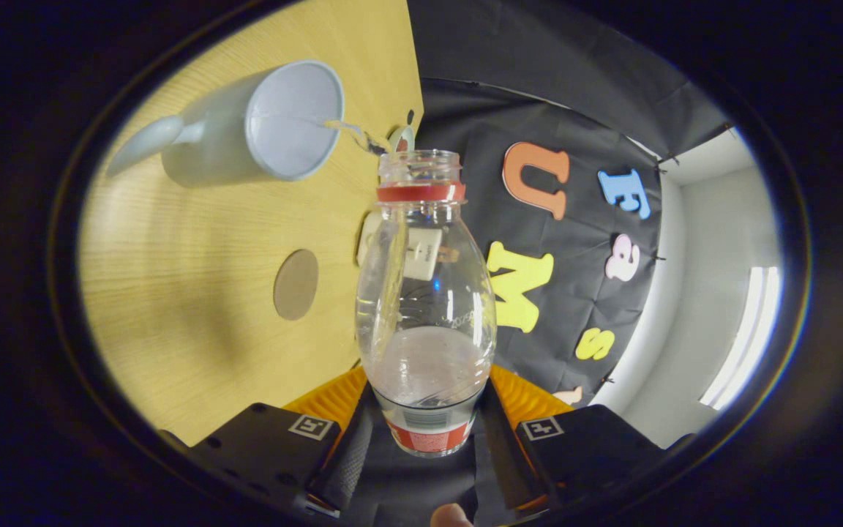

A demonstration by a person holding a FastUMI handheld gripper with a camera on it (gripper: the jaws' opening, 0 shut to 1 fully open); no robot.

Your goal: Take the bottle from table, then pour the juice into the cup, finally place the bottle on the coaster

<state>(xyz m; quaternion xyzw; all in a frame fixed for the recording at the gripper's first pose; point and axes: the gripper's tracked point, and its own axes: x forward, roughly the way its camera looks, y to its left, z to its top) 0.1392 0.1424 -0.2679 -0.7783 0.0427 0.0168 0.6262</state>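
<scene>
A clear plastic bottle (425, 293) with a red neck ring and no cap sits between my fingers, and my gripper (425, 399) is shut on its lower body. The bottle is tipped sideways over the wooden table (195, 293). A thin stream of clear liquid (352, 133) runs from its mouth into a grey mug (260, 124) with a handle, which stands just beyond the bottle's mouth. A little liquid lies in the bottle's lower part. A round brown coaster (296, 284) lies on the table beside the bottle's middle, apart from the mug.
A small white object (421, 252) shows through the bottle at the table's edge, and a small ring-shaped thing (401, 137) lies by that edge past the bottle's mouth. The black booth wall and a pale room wall stand beyond the table.
</scene>
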